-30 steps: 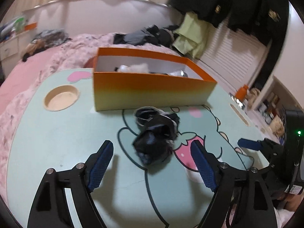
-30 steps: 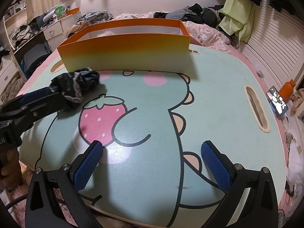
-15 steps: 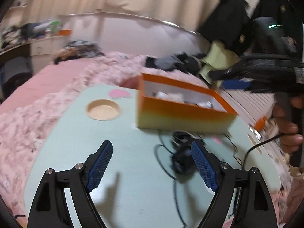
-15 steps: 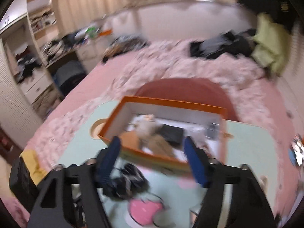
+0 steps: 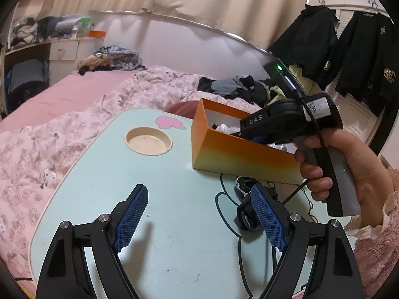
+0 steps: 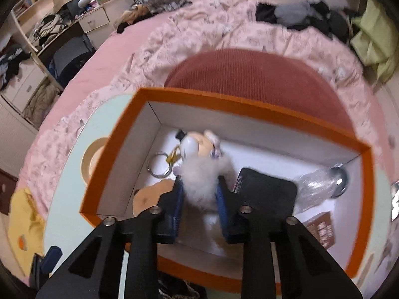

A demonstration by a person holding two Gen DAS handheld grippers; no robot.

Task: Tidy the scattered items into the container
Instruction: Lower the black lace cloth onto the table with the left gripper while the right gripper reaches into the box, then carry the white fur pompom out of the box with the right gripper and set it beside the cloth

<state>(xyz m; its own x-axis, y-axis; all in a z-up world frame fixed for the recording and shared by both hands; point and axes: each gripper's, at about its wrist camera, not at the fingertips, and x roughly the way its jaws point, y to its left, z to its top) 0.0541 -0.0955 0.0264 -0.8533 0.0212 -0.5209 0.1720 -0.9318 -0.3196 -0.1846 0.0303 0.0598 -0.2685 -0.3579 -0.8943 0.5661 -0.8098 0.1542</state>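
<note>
The right gripper [image 6: 199, 199] is clamped on a fluffy white plush toy [image 6: 202, 174] inside the orange box [image 6: 112, 162]. The left gripper [image 5: 199, 214] hangs wide apart and empty over the tabletop [image 5: 174, 249], a black cloth bundle [image 5: 247, 209] just behind its right finger.

Left gripper [image 5: 197, 215] wide; right gripper [image 6: 199, 199] clamped.

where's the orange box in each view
Left wrist: the orange box stands right of centre on the table, past the open left gripper; the right gripper dips into it.
Right wrist: seen from above, the box fills the middle; the right gripper is shut on a white plush inside.
Shared landmark: the round cup recess in the table, left of the box in both views.
</note>
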